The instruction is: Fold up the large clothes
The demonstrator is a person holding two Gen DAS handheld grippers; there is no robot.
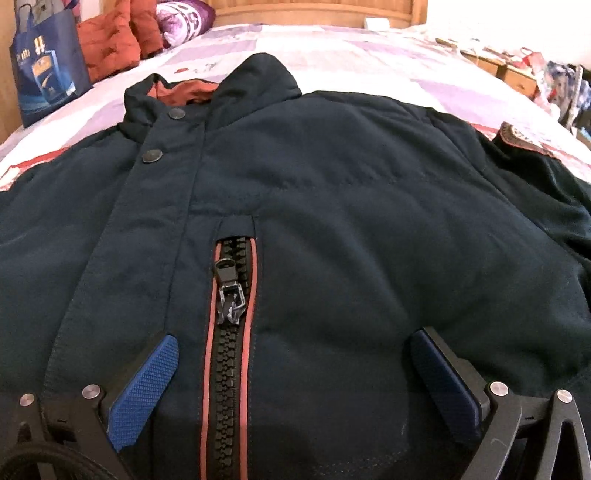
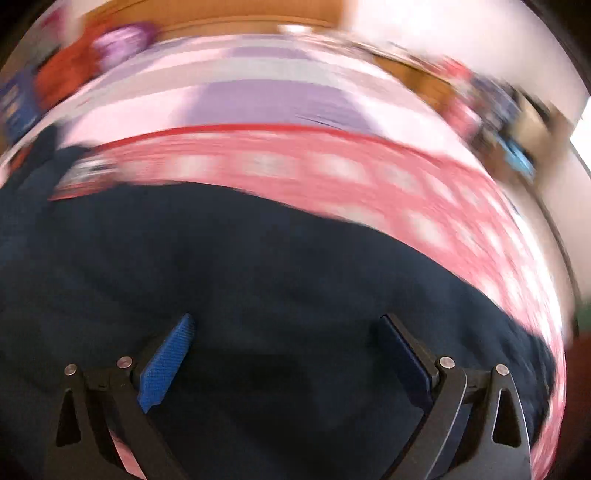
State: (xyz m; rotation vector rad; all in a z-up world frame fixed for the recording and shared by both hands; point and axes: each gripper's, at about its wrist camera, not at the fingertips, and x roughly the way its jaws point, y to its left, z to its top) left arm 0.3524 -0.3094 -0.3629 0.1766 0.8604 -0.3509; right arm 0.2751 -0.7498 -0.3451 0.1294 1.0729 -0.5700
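Observation:
A dark navy jacket point(image 1: 351, 206) lies front up on the bed, collar at the far end, with a black zipper point(image 1: 231, 295) edged in red down its middle and two snap buttons near the collar. My left gripper point(image 1: 291, 339) is open just above the jacket's front, its blue pads either side of the zipper, holding nothing. In the blurred right wrist view, my right gripper point(image 2: 286, 325) is open over dark jacket fabric point(image 2: 258, 266), probably a sleeve or side, holding nothing.
The bed has a pink, white and lilac patchwork cover point(image 1: 332, 55). A blue shopping bag point(image 1: 44, 74), orange cushions point(image 1: 110, 40) and a purple pillow point(image 1: 184, 18) sit at the far left by the wooden headboard. A cluttered wooden side unit point(image 1: 517, 74) stands at right.

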